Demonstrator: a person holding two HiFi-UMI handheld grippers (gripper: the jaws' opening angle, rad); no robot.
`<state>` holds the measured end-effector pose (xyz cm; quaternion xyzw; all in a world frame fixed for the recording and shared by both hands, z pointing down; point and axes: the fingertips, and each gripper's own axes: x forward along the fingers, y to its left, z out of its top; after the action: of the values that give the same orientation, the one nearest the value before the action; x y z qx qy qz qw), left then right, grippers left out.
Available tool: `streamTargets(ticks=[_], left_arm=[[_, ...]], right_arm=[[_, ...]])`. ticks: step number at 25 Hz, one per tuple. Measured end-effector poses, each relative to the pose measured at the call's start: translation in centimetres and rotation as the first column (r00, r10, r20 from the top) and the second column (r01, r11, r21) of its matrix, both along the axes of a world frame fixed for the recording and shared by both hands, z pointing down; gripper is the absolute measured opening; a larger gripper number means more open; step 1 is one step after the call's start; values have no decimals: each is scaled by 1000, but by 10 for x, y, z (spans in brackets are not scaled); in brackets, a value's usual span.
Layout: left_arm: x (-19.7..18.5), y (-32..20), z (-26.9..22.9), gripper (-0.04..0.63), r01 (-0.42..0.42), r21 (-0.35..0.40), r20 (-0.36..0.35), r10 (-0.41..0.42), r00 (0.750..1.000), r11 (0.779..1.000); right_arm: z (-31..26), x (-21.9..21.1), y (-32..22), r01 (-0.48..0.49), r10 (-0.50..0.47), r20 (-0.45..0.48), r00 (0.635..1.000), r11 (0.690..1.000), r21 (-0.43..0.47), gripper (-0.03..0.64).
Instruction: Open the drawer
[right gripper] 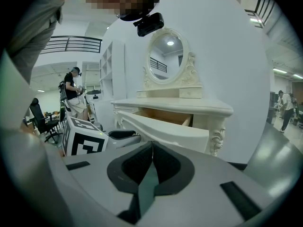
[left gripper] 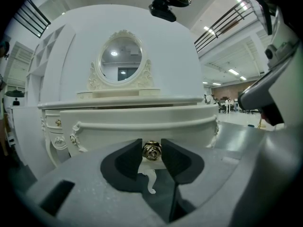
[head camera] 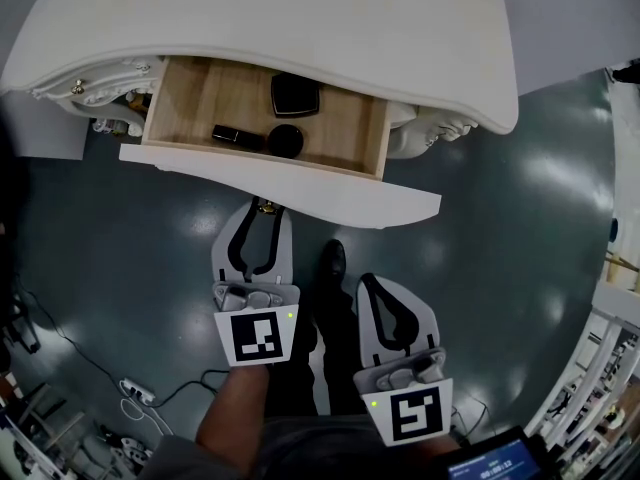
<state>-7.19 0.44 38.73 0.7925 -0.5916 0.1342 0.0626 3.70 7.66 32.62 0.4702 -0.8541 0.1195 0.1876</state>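
Dead ahead of our left gripper (head camera: 262,211), clamped on the gold knob (left gripper: 152,151), the drawer (head camera: 300,183) pulls straight back; our right gripper (right gripper: 151,150), jaws together, sits farther off.

open drawer (head camera: 190,108) leaves room at its left end (dark cosmetics (head camera: 286,140) crowd the middle); the tabletop (head camera: 300,18) overhangs its back.

Head view dim, floor (head camera: 110,238) glare; gripper views bright, fisheye vignette.
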Motion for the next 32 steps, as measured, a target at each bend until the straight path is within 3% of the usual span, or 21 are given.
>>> streamTargets(ticks=[18,32], left_arm=[[-2,23,-1,133,-7,-12,-19,7,1000,1000],[-4,47,-2,133,-22,-15,5,22,1000,1000]], right_arm=[[-9,-19,13,8,-8,-2,1000,1000,21,14],[-12,-27,29,18,-18,-4,1000,999,30,14]])
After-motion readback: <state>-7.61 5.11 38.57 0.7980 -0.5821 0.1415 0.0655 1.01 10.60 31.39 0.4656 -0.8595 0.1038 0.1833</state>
